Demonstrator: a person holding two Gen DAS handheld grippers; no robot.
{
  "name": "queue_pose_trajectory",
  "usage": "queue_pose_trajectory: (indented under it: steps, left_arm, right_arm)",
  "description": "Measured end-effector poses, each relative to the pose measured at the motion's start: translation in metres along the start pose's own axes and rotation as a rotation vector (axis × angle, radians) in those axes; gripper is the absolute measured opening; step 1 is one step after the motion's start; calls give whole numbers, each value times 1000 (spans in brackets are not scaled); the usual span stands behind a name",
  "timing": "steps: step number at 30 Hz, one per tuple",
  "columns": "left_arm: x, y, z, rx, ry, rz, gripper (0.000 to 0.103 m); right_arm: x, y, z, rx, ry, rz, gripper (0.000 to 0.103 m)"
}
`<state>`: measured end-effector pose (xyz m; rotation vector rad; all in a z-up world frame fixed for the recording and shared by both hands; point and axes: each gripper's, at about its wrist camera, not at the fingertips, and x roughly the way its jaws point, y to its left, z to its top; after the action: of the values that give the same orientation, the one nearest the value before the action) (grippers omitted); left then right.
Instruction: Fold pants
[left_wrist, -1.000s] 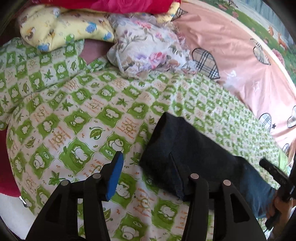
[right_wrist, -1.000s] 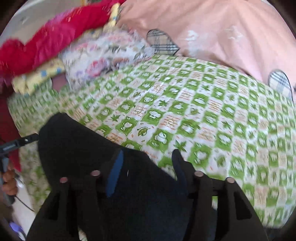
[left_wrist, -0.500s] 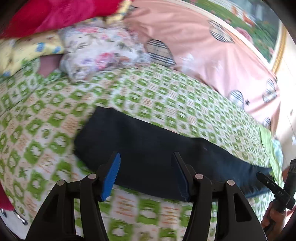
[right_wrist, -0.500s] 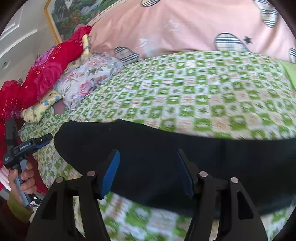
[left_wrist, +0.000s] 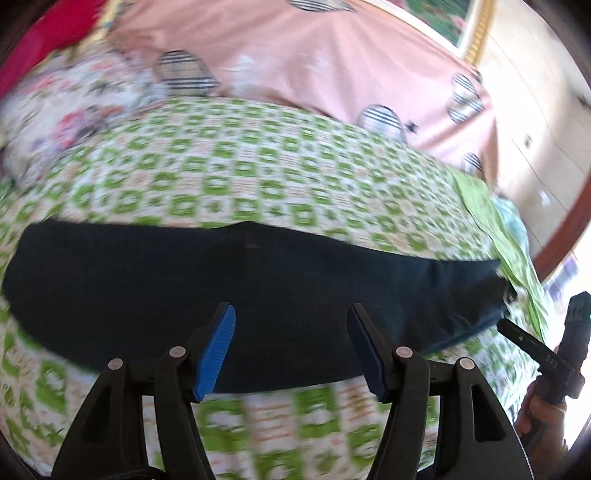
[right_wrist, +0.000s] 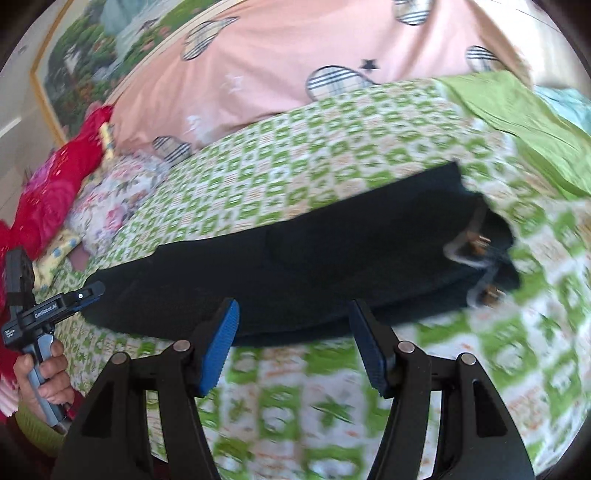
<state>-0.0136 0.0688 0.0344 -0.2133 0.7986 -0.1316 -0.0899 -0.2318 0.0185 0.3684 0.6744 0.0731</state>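
While the dark pants (left_wrist: 251, 288) lie flat on the green-checked bedspread (left_wrist: 258, 177), long axis crosswise ahead of both jaws, we note left gripper (left_wrist: 291, 347) opening, right gripper (right_wrist: 293, 343) open, both empty; neither nearer.

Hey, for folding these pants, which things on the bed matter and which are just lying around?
Part of the job:
- dark navy pants, laid out long across the green checked bedsheet
- left tool, jaws opening, nothing between them
- right tool, jaws apart, empty

Just lying about:
- pink quilt
- floral pillow
- red blanket
- plain green cloth
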Motion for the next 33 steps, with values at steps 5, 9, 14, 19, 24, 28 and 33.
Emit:
queue_pose_trajectory:
  steps: [5,9,14,19,24,28,33]
  left_arm:
    - [17,-50,13,133,19,-50,69]
    - [30,-81,25,208,38,-89,69]
    - [50,-111,43,299,64,-131,71]
    - [78,-138,61,368,118,-207,72]
    - [116,-176,78,461,204,-350,72]
    - [155,-212,85,524,313,-428,72]
    - [185,-251,80,607,369,-465,72]
  right_arm:
    - [-9,-22,-2,62,-21,-28,63]
    - [-13,-38,0,102,-35,-40,63]
    - [-15,-53,1,139,-49,-51,63]
    - [-16,-70,6,185,-71,-54,63]
    - [-13,-88,12,235,-93,-39,63]
    - [-9,-99,14,275,-98,-29,63]
    - [-4,-104,17,299,-102,8,63]
